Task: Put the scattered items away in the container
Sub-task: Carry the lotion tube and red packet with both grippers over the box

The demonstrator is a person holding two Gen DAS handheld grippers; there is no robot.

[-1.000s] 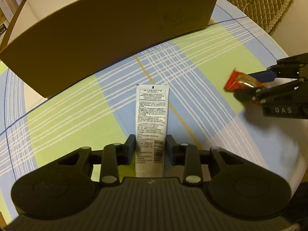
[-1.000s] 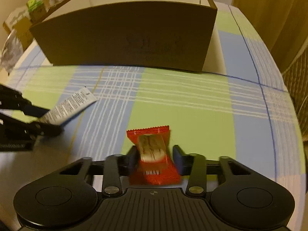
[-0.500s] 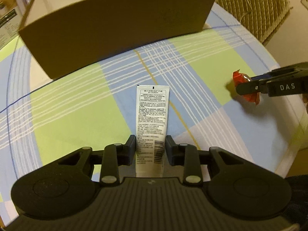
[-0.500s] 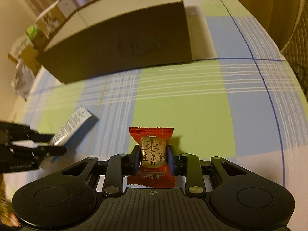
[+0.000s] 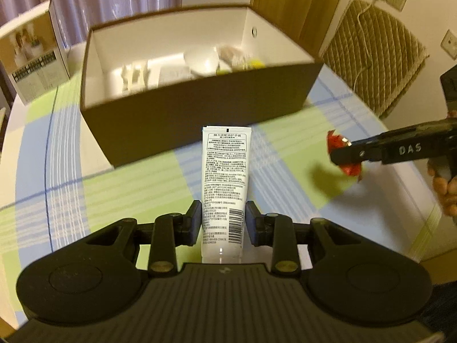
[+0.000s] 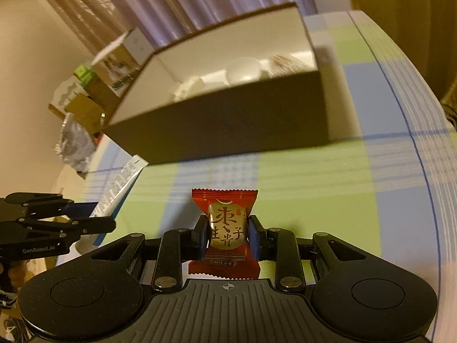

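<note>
Between left claw (image 5: 222,218) fingers: white tube (image 5: 225,183), pinched near cap end, long axis pointing dead ahead at box (image 5: 200,114). Right claw (image 6: 227,235) clamped on red candy packet (image 6: 225,228), held upright, off the counter (image 6: 328,200). Both loads short of the near wall, above checked cloth. Box straight ahead of left claw, ahead and slightly left of right one. Must clear near rim, then drop inside among whitish items already there. Neither arm clearly nearer.
</note>
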